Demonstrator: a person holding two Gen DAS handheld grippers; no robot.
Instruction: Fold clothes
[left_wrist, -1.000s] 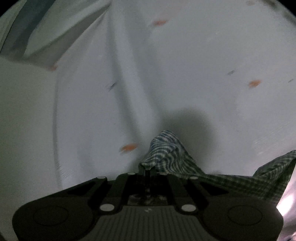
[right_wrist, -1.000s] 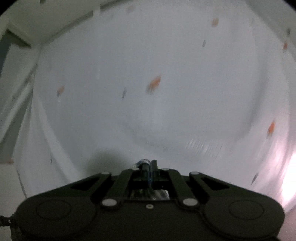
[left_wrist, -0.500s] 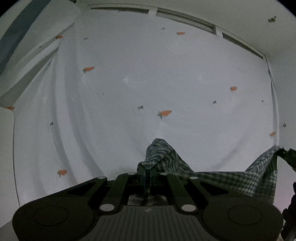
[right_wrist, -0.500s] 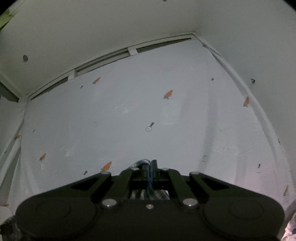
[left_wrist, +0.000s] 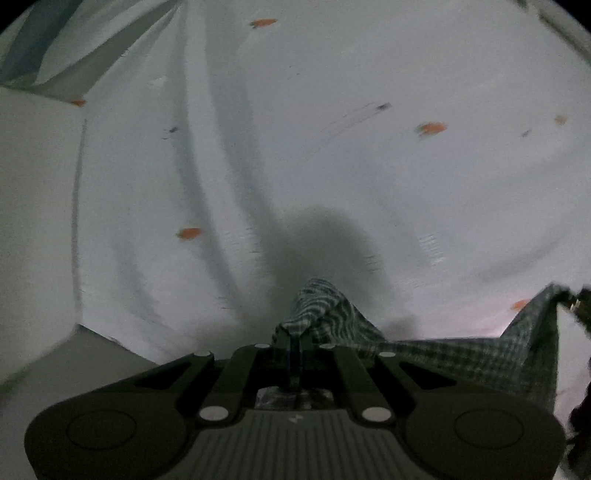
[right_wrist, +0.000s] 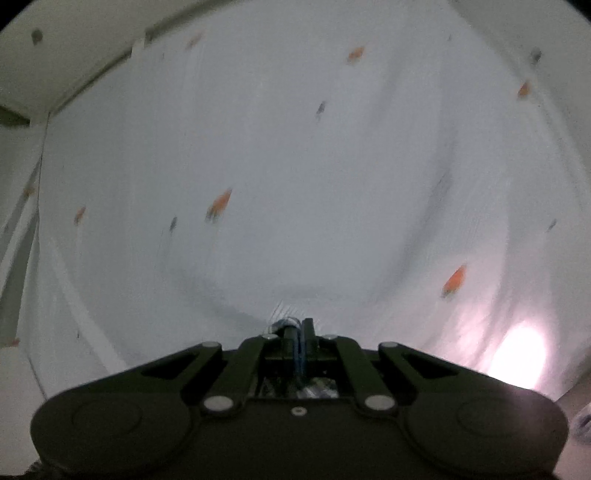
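Observation:
A dark green-and-white checked garment (left_wrist: 436, 350) hangs stretched between my two grippers above a white bedsheet printed with small orange carrots (left_wrist: 332, 147). My left gripper (left_wrist: 291, 338) is shut on one bunched corner of the garment. The other corner rises at the right edge of the left wrist view, pinched by my right gripper (left_wrist: 576, 302). In the right wrist view my right gripper (right_wrist: 299, 326) is shut on a small tuft of the checked cloth (right_wrist: 282, 325); the remainder of the garment is hidden below the gripper body.
The sheet (right_wrist: 295, 166) has long wrinkles on the left. A pale wall or bed edge (left_wrist: 37, 221) stands at the left. A bright pinkish glare (right_wrist: 521, 350) lies at lower right. A wall and skirting (right_wrist: 92, 74) run behind the bed.
Both grippers have dropped and tilted down toward the sheet since half a second ago, still holding the stretched garment; the wall has left the left view and the shadow under the cloth has grown.

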